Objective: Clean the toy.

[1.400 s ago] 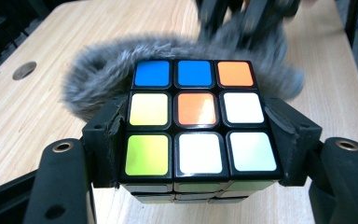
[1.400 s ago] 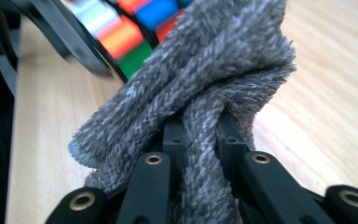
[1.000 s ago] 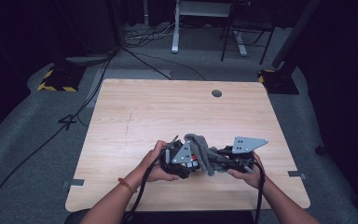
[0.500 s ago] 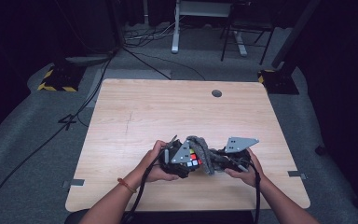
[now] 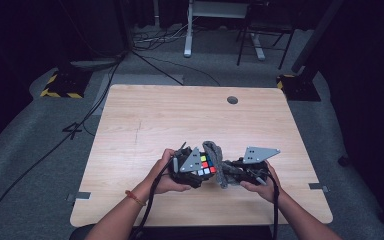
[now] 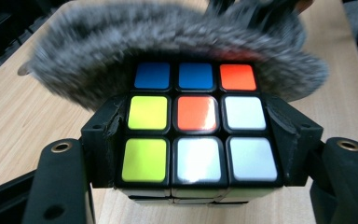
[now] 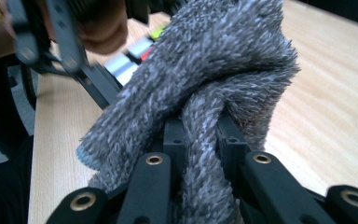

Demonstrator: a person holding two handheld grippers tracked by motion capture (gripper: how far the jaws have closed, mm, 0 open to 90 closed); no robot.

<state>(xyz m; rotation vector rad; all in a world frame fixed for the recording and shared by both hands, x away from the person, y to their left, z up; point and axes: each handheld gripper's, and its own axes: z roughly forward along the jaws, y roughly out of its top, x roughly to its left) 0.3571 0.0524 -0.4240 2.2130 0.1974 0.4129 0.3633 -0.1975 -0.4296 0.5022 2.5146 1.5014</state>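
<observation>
Left gripper (image 6: 198,140): we are clamping its two black jaws on the left and right sides of a puzzle cube (image 6: 198,126), so the claw is grasping the cube firmly.
Right gripper (image 7: 200,140): we are pinching a bunched fold of grey fuzzy cloth (image 7: 214,74) between its jaws, so this claw is clenched on the cloth.
Puzzle cube: we are holding it near the front edge of the wooden table (image 5: 170,115), between the two hands; in the high view its coloured face (image 5: 206,166) is showing just left of the cloth.
Cube face in the left gripper view: we are seeing blue, blue, orange along the top row, yellow-green, orange, white across the middle, and yellow-green, white, white along the bottom.
Cloth: we are pressing it against the far side of the cube, where it is arching over the top row of tiles; in the high view it (image 5: 217,162) is sitting between the two grippers.
Hands: we are wrapping the left hand (image 5: 162,175) and the right hand (image 5: 262,182) around the gripper handles, close together.
Table: the light wood surface is lying bare around our hands, with a small round dark grommet (image 5: 232,100) near its far edge.
</observation>
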